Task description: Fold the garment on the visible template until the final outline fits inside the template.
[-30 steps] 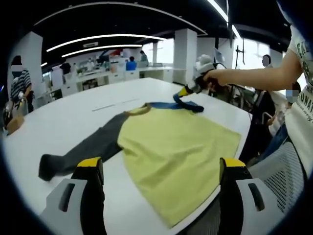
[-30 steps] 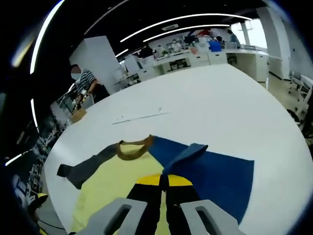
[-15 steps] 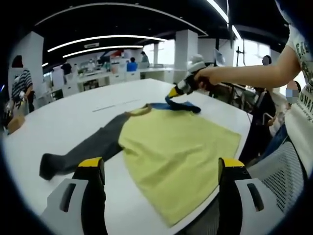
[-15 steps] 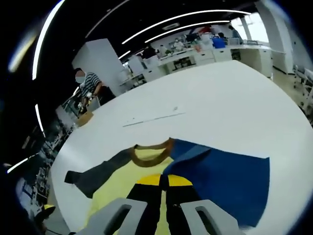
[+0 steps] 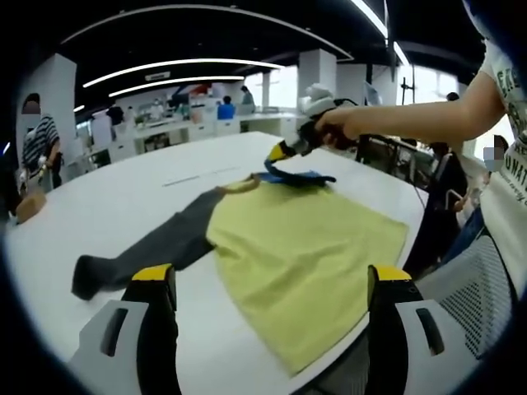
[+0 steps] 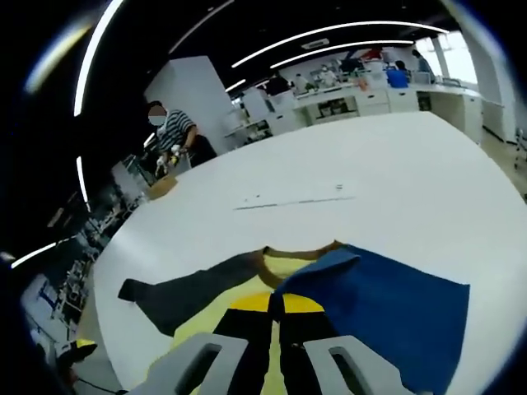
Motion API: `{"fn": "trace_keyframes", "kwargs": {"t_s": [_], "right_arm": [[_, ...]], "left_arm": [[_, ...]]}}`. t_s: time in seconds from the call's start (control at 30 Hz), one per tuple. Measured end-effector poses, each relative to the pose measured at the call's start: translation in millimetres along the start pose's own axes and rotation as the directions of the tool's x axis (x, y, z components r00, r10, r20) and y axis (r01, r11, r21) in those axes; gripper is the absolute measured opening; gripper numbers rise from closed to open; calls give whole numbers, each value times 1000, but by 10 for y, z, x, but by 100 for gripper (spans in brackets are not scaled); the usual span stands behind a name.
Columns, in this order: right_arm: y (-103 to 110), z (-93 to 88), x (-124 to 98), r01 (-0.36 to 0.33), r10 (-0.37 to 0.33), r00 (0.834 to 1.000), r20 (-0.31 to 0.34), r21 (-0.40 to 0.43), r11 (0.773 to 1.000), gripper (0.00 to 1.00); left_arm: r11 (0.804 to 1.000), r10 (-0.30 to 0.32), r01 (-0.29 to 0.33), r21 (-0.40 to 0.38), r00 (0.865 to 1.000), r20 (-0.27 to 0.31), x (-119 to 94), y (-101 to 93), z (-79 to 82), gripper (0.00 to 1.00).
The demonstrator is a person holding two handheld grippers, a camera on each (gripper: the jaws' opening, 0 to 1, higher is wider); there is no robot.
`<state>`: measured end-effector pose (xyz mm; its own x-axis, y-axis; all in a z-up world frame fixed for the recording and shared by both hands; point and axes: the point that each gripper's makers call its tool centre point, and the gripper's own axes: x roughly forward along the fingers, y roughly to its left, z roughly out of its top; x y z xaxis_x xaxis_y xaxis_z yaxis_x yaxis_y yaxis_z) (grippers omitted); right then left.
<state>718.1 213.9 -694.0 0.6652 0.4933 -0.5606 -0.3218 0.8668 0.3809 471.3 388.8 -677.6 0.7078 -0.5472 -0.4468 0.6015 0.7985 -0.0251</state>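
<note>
A shirt lies flat on the white table (image 5: 107, 206), with a yellow body (image 5: 305, 247), a brown collar (image 5: 240, 186) and a grey sleeve (image 5: 140, 251) stretched out to the left. At the far side, my right gripper (image 5: 278, 153) is shut on the blue sleeve (image 5: 298, 175) and holds its end up off the table. In the right gripper view the shut jaws (image 6: 276, 303) pinch the blue sleeve (image 6: 387, 317) above the collar (image 6: 298, 253), the grey sleeve (image 6: 189, 288) to the left. My left gripper (image 5: 272, 276) hangs open over the shirt's near hem, holding nothing.
A thin marked line (image 6: 296, 200) runs across the table beyond the shirt. A mesh chair (image 5: 469, 284) stands at the table's near right edge beside the person (image 5: 506, 164) holding the grippers. Desks and other people (image 6: 174, 136) fill the far room.
My right gripper has lifted the blue sleeve end and carried it leftward toward the collar. The left gripper stays open in place over the hem.
</note>
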Motion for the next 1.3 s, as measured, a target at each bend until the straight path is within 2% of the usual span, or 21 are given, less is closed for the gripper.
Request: {"fn": "trace_keyframes", "kwargs": {"t_s": [0.3, 0.57, 0.93, 1.07, 1.17, 1.3], "right_arm": [[298, -5, 98, -64, 63, 998, -23, -55, 996, 0], [577, -164, 136, -129, 123, 990, -63, -111, 985, 0], [858, -461, 157, -203, 181, 975, -127, -190, 961, 0], [938, -645, 167, -230, 191, 967, -171, -252, 940, 0], [1013, -764, 177, -250, 209, 960, -185, -236, 939, 0], [1056, -911, 204, -265, 210, 954, -214, -274, 924, 0]], "left_arm": [[1000, 16, -16, -3, 1000, 0, -39, 49, -17, 93], [1000, 21, -21, -9, 1000, 0, -47, 51, -36, 93], [999, 45, -44, -15, 999, 9, -61, 103, -45, 94], [999, 49, -49, -16, 999, 11, -64, 108, -52, 94], [999, 47, -46, -22, 999, 28, -62, 105, -30, 95], [999, 49, -48, -22, 998, 42, -69, 108, -6, 95]]}}
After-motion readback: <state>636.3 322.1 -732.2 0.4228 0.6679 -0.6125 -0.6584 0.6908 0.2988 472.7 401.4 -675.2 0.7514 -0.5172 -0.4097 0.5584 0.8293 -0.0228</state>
